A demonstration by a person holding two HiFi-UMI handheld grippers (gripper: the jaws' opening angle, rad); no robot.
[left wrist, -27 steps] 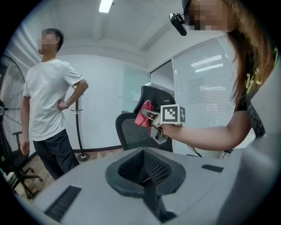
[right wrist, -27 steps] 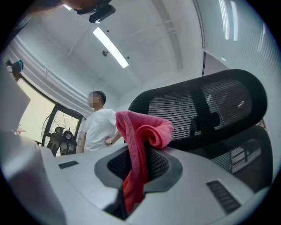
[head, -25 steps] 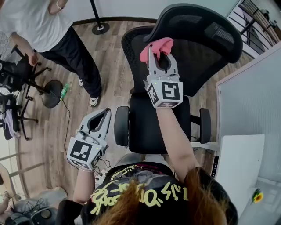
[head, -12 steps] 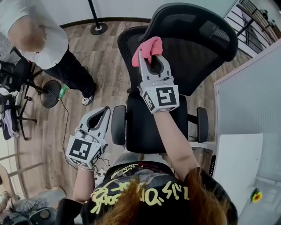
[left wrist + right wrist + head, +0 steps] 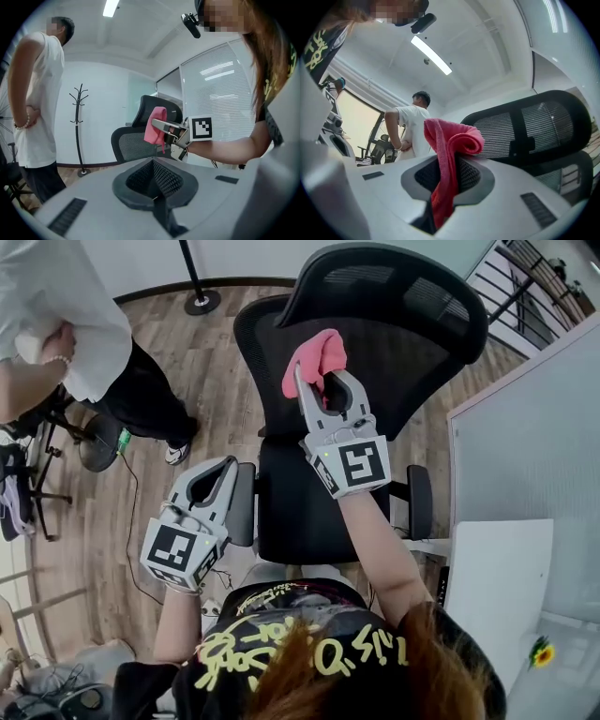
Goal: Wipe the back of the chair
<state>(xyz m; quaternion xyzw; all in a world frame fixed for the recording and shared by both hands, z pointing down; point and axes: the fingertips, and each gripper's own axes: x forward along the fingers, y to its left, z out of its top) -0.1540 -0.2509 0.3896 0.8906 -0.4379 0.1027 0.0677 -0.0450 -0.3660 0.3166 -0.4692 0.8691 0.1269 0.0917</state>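
Right gripper (image 5: 321,381): jaws clamped on pink cloth (image 5: 317,352), bunched above tips | chair back (image 5: 412,329): directly ahead of cloth, contact not determinable | left gripper (image 5: 225,471): jaws together, nothing between, tips beside armrest (image 5: 243,507)

Chair (image 5: 394,324): black, mesh weave on the back. Cloth (image 5: 317,354): pink-red. Left gripper (image 5: 225,476) and right gripper (image 5: 322,382): light grey, dark ribbed lining, cubes with black-and-white square markers. Floor (image 5: 220,371): brown wood-grain planks. Bystander (image 5: 84,324): white shirt, black trousers.
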